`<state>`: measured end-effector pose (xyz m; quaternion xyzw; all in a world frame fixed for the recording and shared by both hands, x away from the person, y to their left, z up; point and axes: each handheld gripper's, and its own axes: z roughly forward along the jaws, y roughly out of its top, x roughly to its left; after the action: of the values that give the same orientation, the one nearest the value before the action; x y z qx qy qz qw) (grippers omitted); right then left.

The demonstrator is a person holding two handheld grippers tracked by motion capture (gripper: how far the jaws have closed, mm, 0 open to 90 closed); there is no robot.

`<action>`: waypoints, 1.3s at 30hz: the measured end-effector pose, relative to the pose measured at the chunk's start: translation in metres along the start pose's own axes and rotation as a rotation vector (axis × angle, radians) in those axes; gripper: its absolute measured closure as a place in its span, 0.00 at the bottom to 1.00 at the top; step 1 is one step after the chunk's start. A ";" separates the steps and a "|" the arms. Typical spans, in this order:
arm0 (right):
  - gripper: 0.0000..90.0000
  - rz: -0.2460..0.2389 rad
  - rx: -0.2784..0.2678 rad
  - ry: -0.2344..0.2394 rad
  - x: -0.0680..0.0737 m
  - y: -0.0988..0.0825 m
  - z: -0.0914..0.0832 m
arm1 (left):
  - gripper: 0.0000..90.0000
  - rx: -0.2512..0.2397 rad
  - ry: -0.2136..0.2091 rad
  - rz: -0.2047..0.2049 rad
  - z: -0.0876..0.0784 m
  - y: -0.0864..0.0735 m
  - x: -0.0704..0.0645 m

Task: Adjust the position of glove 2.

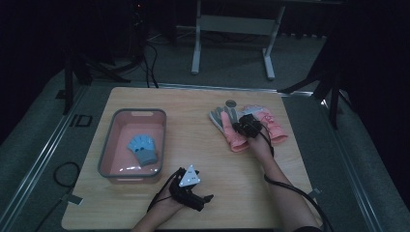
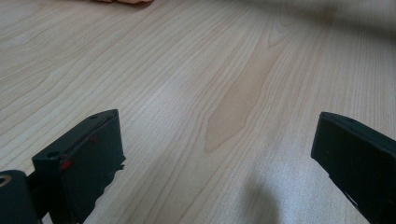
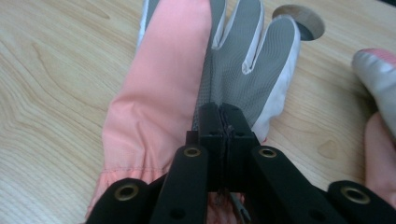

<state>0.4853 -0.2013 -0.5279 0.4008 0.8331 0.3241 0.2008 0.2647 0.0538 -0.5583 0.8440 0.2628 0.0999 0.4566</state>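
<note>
A pink glove (image 1: 231,133) with a grey palm (image 3: 159,84) lies flat on the wooden table, fingers pointing away from me. My right gripper (image 1: 243,126) (image 3: 225,112) rests on it with the jaws pressed together, pinching a fold of the grey palm fabric. A second pink glove (image 1: 271,124) (image 3: 380,126) lies just to its right. My left gripper (image 1: 205,199) (image 2: 219,154) sits near the table's front edge, jaws wide open over bare wood with nothing between them. A small blue glove (image 1: 143,149) lies inside the pink bin (image 1: 109,145).
The pink bin with a grey rim stands on the left half of the table (image 1: 193,145). A round hole (image 1: 231,103) (image 3: 299,18) is in the tabletop just beyond the gloves. Cables trail from both grippers. A desk frame stands on the floor beyond.
</note>
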 end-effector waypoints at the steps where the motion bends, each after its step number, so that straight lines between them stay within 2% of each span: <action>1: 0.99 0.018 -0.001 -0.007 0.001 0.001 -0.002 | 0.03 -0.002 0.000 0.001 0.000 0.000 0.000; 5: 0.99 0.107 -0.021 -0.015 0.007 0.003 -0.015 | 0.03 0.000 -0.020 -0.022 -0.001 0.001 0.001; 7: 0.99 0.131 -0.029 -0.012 0.013 0.002 -0.023 | 0.03 -0.008 -0.012 -0.017 -0.002 0.001 0.000; 9: 0.99 0.141 -0.034 -0.030 0.022 0.001 -0.031 | 0.03 -0.013 -0.004 -0.010 -0.002 0.001 0.000; 12: 0.99 0.157 -0.068 -0.046 0.035 -0.002 -0.046 | 0.03 -0.017 0.003 -0.003 -0.003 0.001 0.000; 14: 0.99 0.189 -0.095 -0.052 0.041 -0.003 -0.057 | 0.03 -0.014 0.006 0.000 -0.003 0.000 0.000; 15: 0.99 0.189 -0.095 -0.052 0.041 -0.003 -0.057 | 0.03 -0.014 0.006 0.000 -0.003 0.000 0.000; 18: 0.99 0.266 -0.146 -0.080 0.051 -0.008 -0.079 | 0.03 -0.013 0.011 0.006 -0.002 0.000 0.000; 23: 0.99 0.337 -0.174 -0.081 0.062 -0.020 -0.099 | 0.03 -0.015 0.015 0.013 -0.003 0.000 0.000; 28: 0.99 0.341 -0.176 -0.083 0.074 -0.035 -0.103 | 0.03 -0.025 0.020 0.015 -0.004 0.002 -0.001; 30: 0.99 0.383 -0.178 -0.091 0.079 -0.046 -0.104 | 0.03 -0.022 0.021 0.021 -0.003 0.002 -0.001; 35: 0.99 0.452 -0.191 -0.093 0.086 -0.055 -0.106 | 0.03 -0.024 0.034 0.036 -0.004 0.001 -0.003; 39: 0.99 0.446 -0.186 -0.107 0.096 -0.057 -0.104 | 0.03 -0.019 0.036 0.044 -0.003 0.001 -0.005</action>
<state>0.3353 -0.1915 -0.5013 0.5713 0.6786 0.4140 0.2042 0.2596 0.0530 -0.5553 0.8432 0.2517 0.1277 0.4576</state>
